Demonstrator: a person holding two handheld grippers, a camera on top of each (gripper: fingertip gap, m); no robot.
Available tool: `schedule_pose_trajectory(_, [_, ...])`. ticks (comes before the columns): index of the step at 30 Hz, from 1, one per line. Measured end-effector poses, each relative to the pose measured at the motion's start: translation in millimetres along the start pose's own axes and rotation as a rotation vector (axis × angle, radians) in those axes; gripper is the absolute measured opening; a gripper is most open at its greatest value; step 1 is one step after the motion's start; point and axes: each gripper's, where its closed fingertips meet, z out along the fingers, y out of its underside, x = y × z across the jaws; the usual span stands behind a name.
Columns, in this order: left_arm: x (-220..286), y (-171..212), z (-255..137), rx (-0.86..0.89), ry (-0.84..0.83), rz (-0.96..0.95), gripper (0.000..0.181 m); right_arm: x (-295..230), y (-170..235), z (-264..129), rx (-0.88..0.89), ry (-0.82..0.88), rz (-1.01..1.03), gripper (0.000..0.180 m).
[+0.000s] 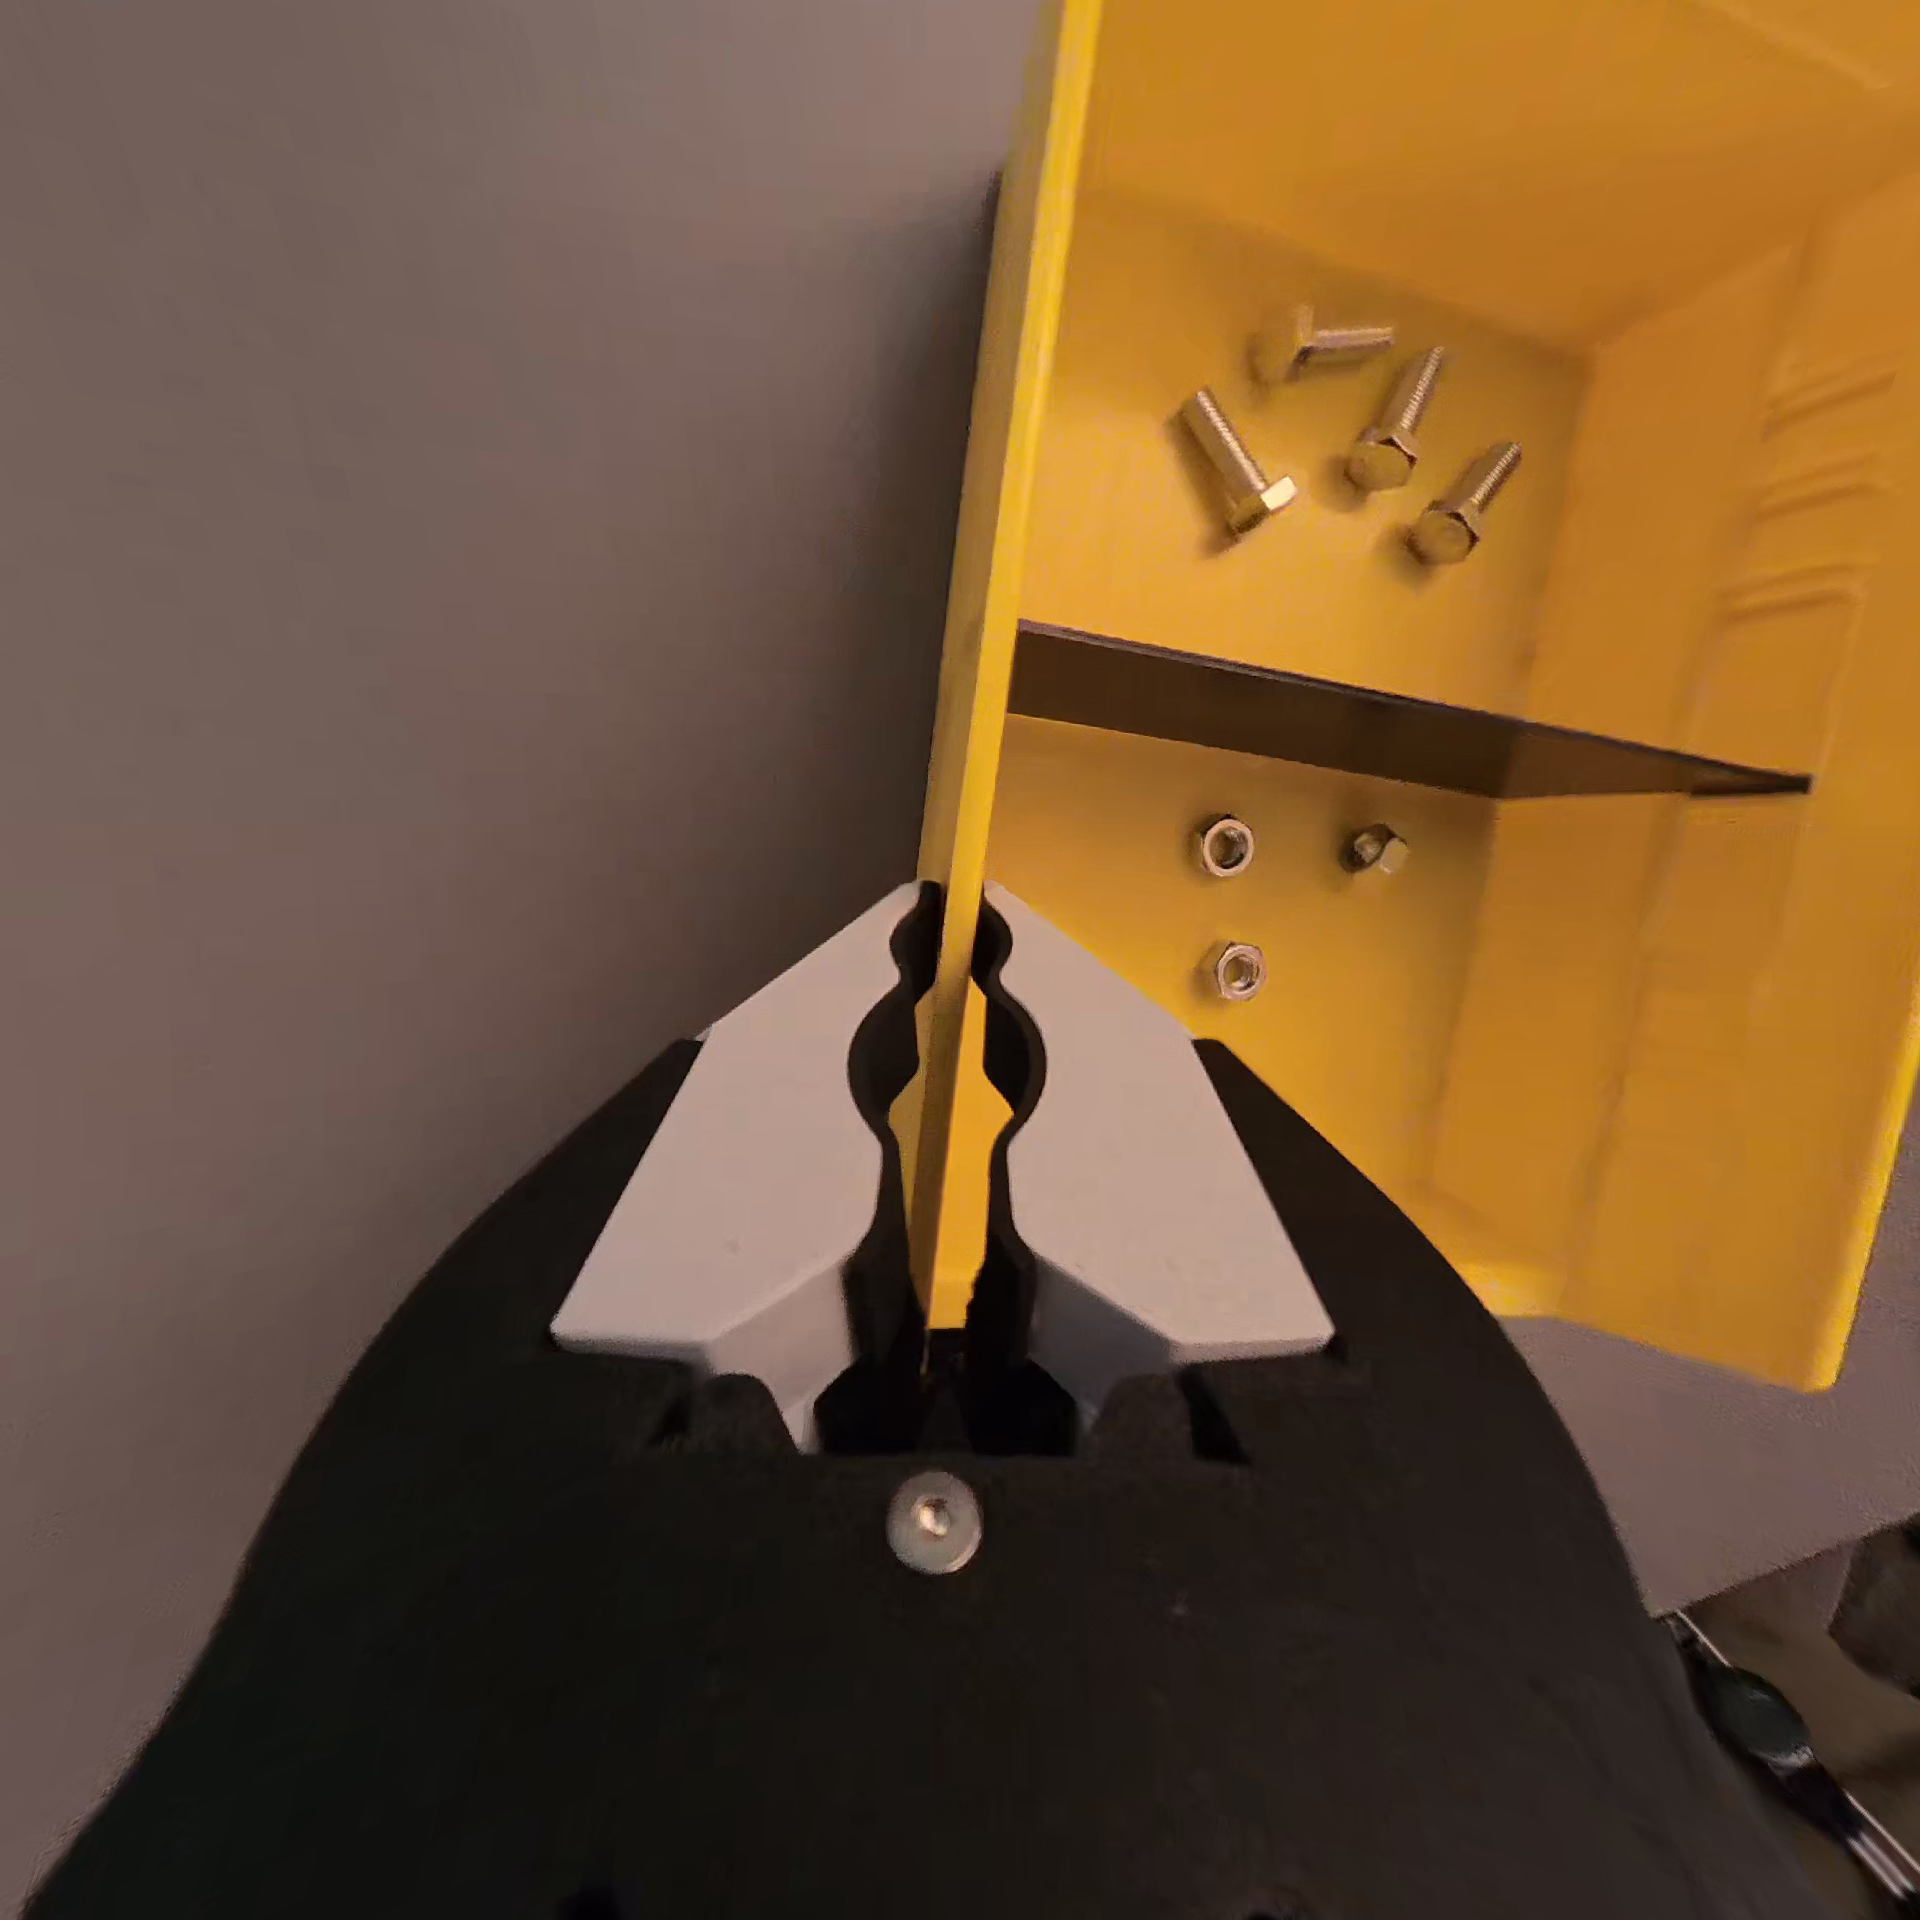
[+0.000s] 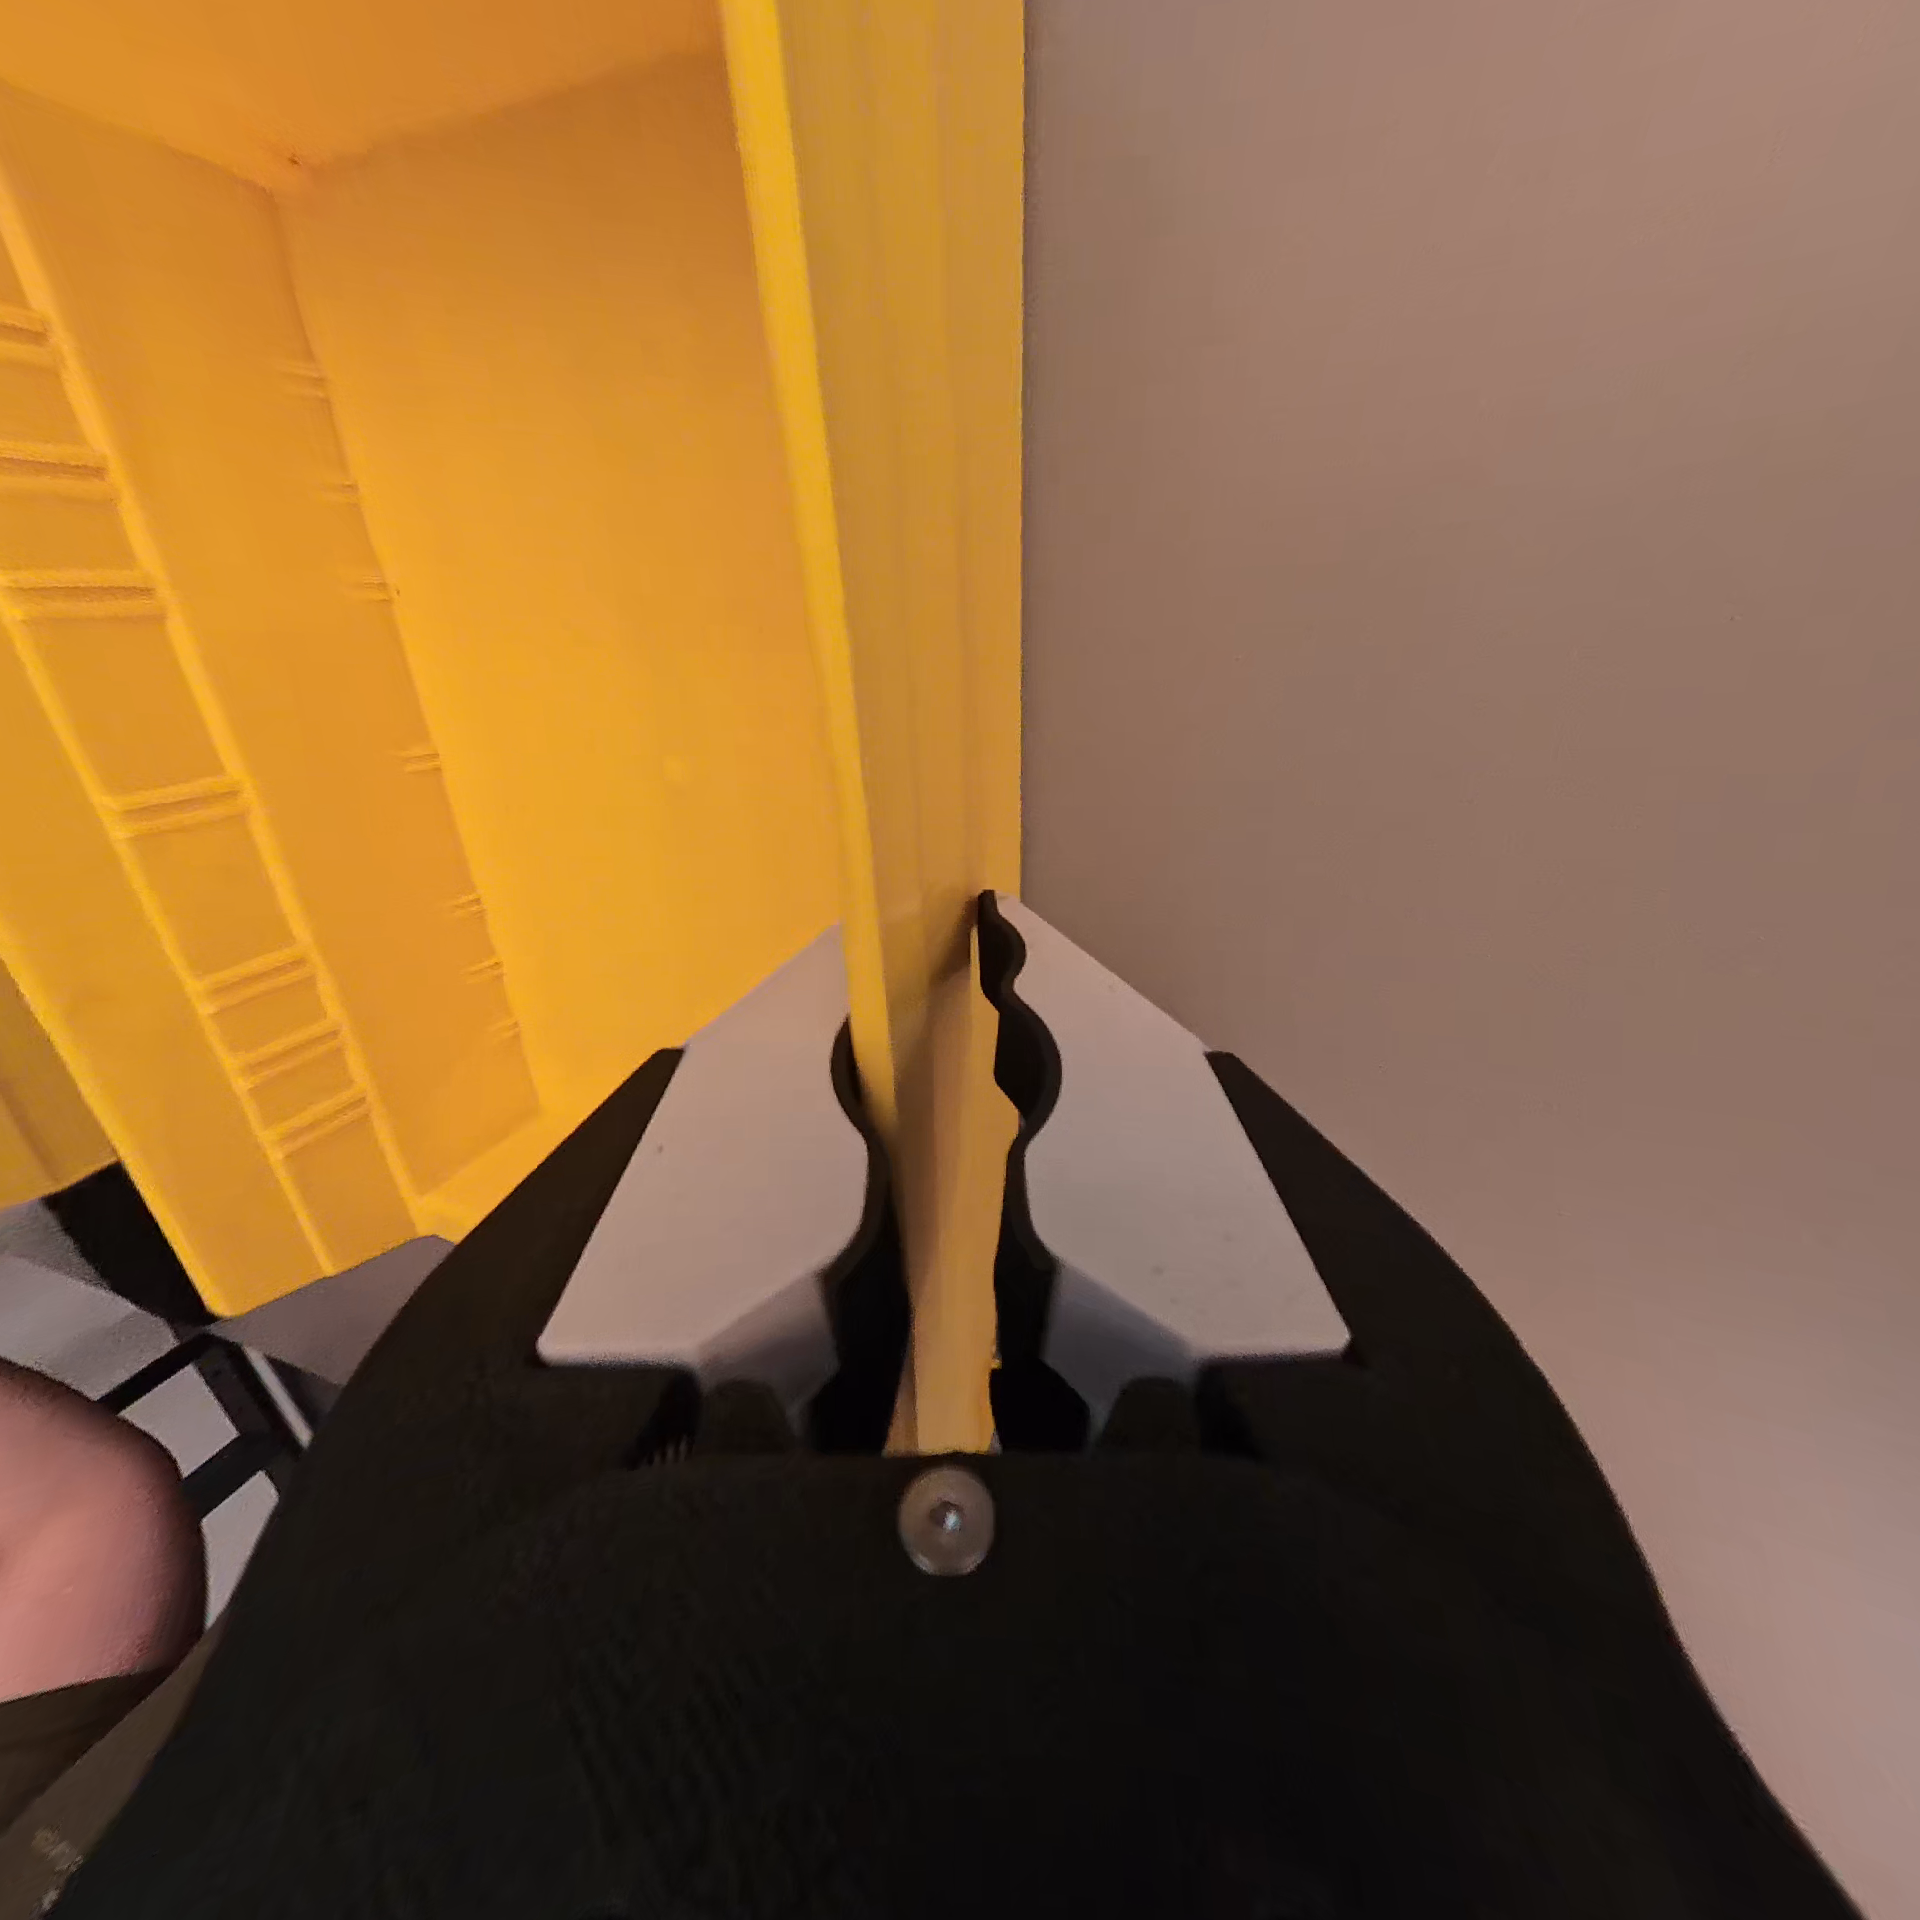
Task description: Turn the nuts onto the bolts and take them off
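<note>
Both grippers are clamping opposite walls of a yellow bin (image 1: 1226, 644). The left gripper (image 1: 956, 904) is pinching one side wall; the right gripper (image 2: 935, 925) is pinching the other. Inside the bin, a black divider (image 1: 1351, 717) is separating four bolts (image 1: 1382, 431) beyond it from three nuts (image 1: 1226, 844) on its nearer side.

Both wrist views close along yellow bin (image 1: 1299, 208) walls.
</note>
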Motion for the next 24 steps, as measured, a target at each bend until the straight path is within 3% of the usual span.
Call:
schedule_pose_trajectory(7, [-87.8,28.2,-36.4,0.101,-0.070,-0.103,0.003,-10.2,1.7,5.6,-0.052,0.133,-0.104,0.002])
schedule_pose_trajectory(24, [-101.6,14.5,-33.8,0.153,-0.023,0.131,0.003,-8.9,8.6,4.7,-0.122,0.143,-0.143,0.003])
